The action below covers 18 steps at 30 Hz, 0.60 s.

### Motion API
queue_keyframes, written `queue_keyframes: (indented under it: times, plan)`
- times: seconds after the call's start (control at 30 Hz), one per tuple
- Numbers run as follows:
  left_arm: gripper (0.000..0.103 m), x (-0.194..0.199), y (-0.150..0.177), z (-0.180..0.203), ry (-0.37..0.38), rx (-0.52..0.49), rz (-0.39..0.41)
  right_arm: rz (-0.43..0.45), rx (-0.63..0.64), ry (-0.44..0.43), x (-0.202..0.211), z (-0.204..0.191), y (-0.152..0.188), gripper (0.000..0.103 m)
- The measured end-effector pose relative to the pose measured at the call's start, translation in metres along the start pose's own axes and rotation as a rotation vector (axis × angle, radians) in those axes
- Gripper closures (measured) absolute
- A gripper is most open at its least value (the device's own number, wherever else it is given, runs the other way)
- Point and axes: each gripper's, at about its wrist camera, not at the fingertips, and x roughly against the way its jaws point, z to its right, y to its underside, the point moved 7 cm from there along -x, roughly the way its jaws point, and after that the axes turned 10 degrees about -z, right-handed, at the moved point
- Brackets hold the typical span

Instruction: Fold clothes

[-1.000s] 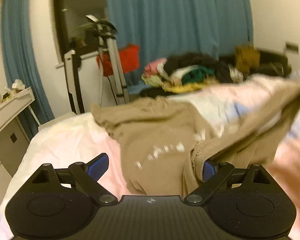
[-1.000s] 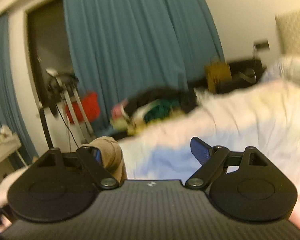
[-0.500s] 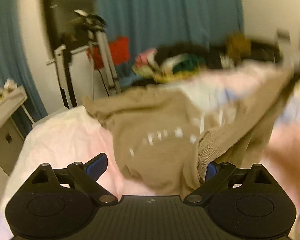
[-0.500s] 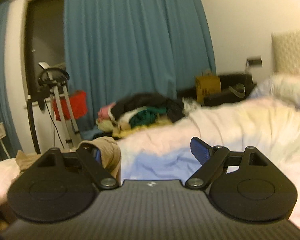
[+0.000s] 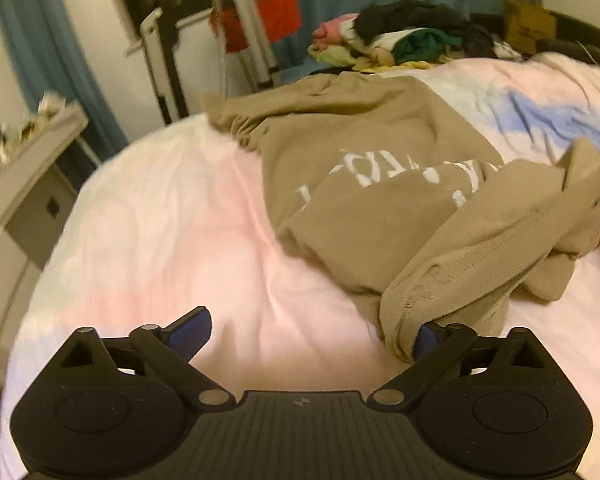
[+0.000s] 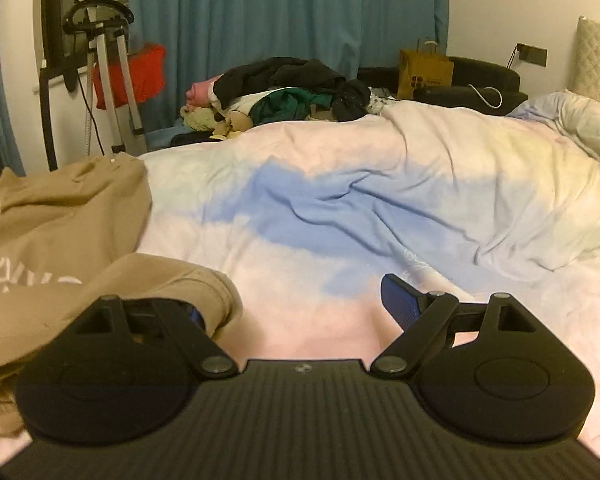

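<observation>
Tan sweatshirt (image 5: 380, 184) lies spread on the pastel duvet (image 6: 380, 208), print up. Left gripper (image 5: 304, 330) and right gripper (image 6: 296, 304) both stand wide open, each with the ribbed hem draped over one finger, nothing pinched; probably laid flat for folding.

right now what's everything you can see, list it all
sweatshirt: 1, tan with white lettering, crumpled on the bed
duvet: 1, pink, blue and white, covering the bed
clothes pile: 1, black, green, pink and yellow, beyond the bed
paper bag: 1, brown, by the curtain
curtain: blue, back wall
metal stand: 1, silver, left of the pile
red cloth: 1, behind the stand
left claw: open, tan hem draped over one finger
right claw: open, tan fabric over one finger
</observation>
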Motion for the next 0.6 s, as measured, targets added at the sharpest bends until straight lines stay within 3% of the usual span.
queue_keyframes:
  times: [0.13,0.3,0.43,0.6]
  plan:
    - [0.003,0.029,0.009,-0.014,0.027,0.101,0.064,0.100,-0.013,-0.013,0.033,0.005,-0.005,0.018]
    - [0.003,0.101,-0.007,-0.058,0.047,0.315,0.317,0.236,-0.132,-0.143,0.103,0.012,-0.041,0.018]
    - [0.003,0.183,-0.037,-0.099,0.029,0.447,0.513,0.400,-0.087,-0.227,0.191,-0.007,-0.103,0.018]
    - [0.003,0.313,-0.084,-0.132,-0.048,0.452,0.751,0.545,-0.050,-0.283,0.297,-0.020,-0.188,0.018]
